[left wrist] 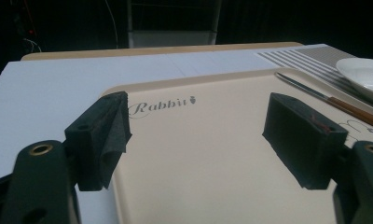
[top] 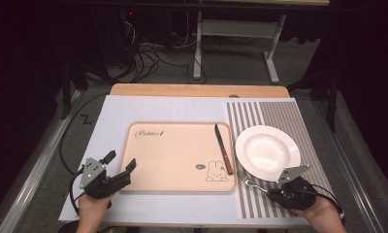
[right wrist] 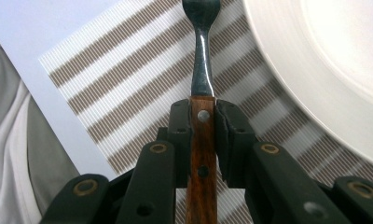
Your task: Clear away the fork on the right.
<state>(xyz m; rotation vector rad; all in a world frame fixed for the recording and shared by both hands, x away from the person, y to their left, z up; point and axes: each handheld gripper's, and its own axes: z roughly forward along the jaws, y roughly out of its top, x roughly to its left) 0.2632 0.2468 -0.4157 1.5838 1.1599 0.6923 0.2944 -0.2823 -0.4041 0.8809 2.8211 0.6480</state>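
A dark room with cables on the floor surrounds a table [top: 134,109] covered by a white sheet, with a beige tray [top: 177,155] in the middle and a striped mat [top: 279,114] to one side. The right claw [top: 271,192] has its jaws closed tight on the wooden handle of a fork [right wrist: 202,93] — the handle runs straight up between the pads, the metal neck and head sticking out ahead of the jaws over the mat. Just beyond and to the side of the fork's head sits a white plate [top: 267,150], very near the tines. Further off from this claw, a knife [top: 223,148] lies along the tray's edge nearest the plate.

The left claw [top: 120,165] hovers at the tray's near corner with its jaws spread wide and nothing between them.

The likely trouble is the fork's head: it pokes well out from the grip, so a careless swing could knock the plate's rim or scrape the mat. The grip also sits near the top of the handle — if the head catches on something, the fork might twist between the pads and land crooked.
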